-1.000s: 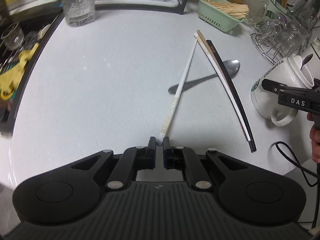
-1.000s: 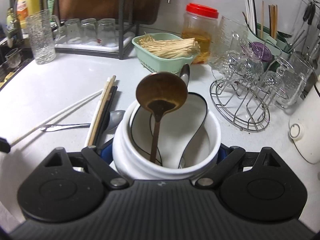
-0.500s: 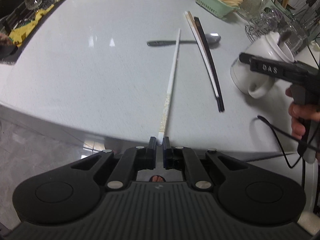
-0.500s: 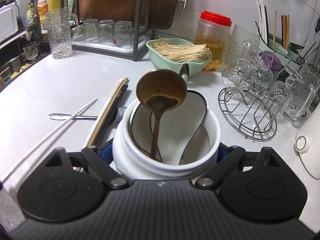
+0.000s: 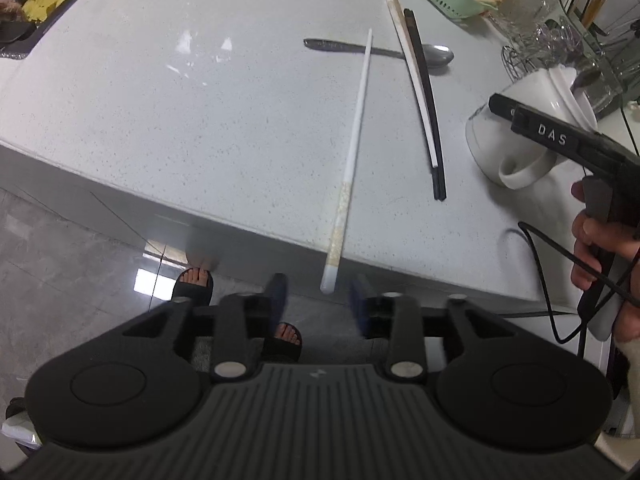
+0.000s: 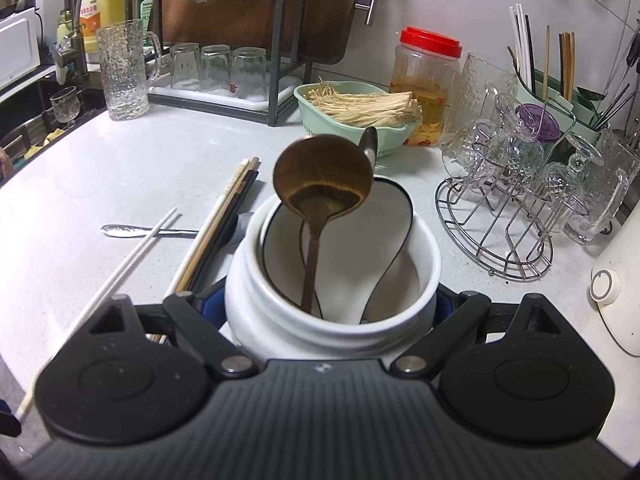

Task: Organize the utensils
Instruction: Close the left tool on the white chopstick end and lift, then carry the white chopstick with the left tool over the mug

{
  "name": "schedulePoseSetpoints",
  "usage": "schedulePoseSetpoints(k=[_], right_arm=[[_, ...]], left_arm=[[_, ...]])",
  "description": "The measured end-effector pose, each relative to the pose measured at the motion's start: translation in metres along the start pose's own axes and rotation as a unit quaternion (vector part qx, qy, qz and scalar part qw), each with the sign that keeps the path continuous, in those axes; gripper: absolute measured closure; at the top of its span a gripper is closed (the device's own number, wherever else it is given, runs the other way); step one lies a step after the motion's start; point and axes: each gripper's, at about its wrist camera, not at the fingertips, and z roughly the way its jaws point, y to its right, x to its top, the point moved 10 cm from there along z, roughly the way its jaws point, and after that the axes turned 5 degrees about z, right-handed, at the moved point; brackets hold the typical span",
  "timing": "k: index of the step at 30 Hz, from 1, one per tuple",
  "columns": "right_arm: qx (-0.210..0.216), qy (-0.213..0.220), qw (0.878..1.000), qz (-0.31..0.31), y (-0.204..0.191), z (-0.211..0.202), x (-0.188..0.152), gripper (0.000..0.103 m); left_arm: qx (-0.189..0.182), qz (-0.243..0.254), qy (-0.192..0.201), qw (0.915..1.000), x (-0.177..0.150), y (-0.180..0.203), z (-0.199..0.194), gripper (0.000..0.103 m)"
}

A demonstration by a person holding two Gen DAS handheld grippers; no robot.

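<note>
Left wrist view:
Left gripper (image 5: 320, 292): jaws opening, pads clear of the white chopstick (image 5: 352, 160).
White chopstick: its near end overhangs the counter (image 5: 160, 120) edge and sits between the fingertips; the rest runs ahead across a metal spoon (image 5: 436, 54).
Chopstick bundle (image 5: 420, 92): ahead and right, flat on the counter.

Right wrist view:
Right gripper (image 6: 332, 308): clamped on a white mug (image 6: 288, 320).
Mug contents: a brown ladle (image 6: 324, 180) and a white spoon (image 6: 394, 220) stand in it.
Chopsticks: just left of the mug.
</note>
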Motion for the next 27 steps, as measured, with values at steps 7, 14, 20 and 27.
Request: schedulePoseSetpoints(k=[7,14,20,27], right_arm=[[-0.005,0.008,1.0,0.005,0.0,-0.002,-0.001,0.009],[-0.008,0.015,1.0,0.007,0.0,-0.003,-0.001,0.009],[-0.008,0.019,1.0,0.008,0.0,-0.004,-0.001,0.009],[-0.006,0.024,1.0,0.008,0.0,-0.005,-0.001,0.009]], left_arm=[[-0.005,0.014,-0.012,0.9998,0.01,0.005,0.013,0.06],[0.015,0.014,-0.028,0.9994,0.009,0.003,0.024,0.069],[0.01,0.002,-0.036,0.9993,0.007,0.003,0.027,0.091],[0.012,0.024,-0.006,0.9996,0.015,0.016,-0.007,0.095]])
